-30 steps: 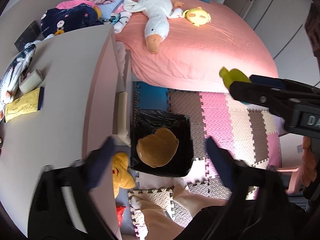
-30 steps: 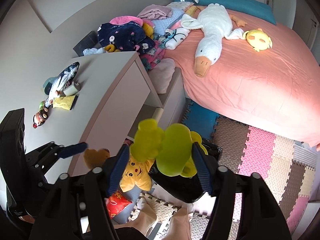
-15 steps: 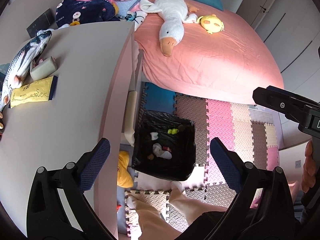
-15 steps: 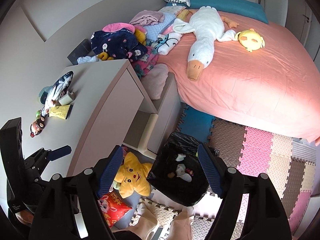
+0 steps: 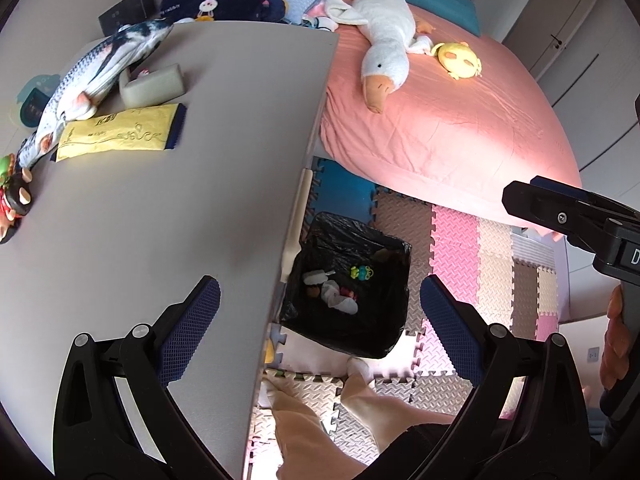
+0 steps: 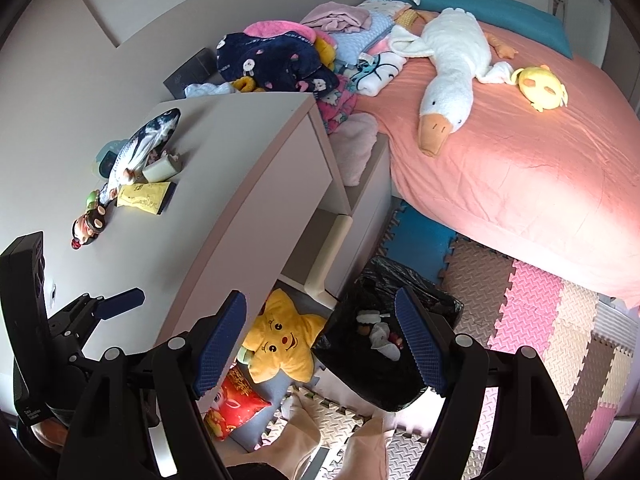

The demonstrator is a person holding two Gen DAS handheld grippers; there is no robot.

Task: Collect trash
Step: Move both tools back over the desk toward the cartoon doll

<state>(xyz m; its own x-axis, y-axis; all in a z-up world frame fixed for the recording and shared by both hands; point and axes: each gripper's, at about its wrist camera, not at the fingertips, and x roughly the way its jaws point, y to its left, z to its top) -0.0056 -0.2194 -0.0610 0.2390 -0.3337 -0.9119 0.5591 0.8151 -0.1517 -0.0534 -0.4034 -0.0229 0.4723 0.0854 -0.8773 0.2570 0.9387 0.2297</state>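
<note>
With both tools gaping and empty, left tool (image 5: 320,316) and right tool (image 6: 322,338) should go for the yellow packet (image 5: 120,132) on the desk (image 5: 180,220), beside the fish toy (image 5: 100,64); bin (image 5: 344,280) sits on floor below desk edge, drop it straight in

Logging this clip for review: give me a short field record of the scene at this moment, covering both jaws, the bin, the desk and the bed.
left gripper: jaws wide apart, nothing between them
right gripper: jaws wide apart, nothing between them
bin: black-lined, on the foam floor mat beside the desk, holds several small items
desk: yellow packet, fish plush, pale block, small figurine
bed: white goose plush, yellow chick plush
under desk: yellow star plush
</note>
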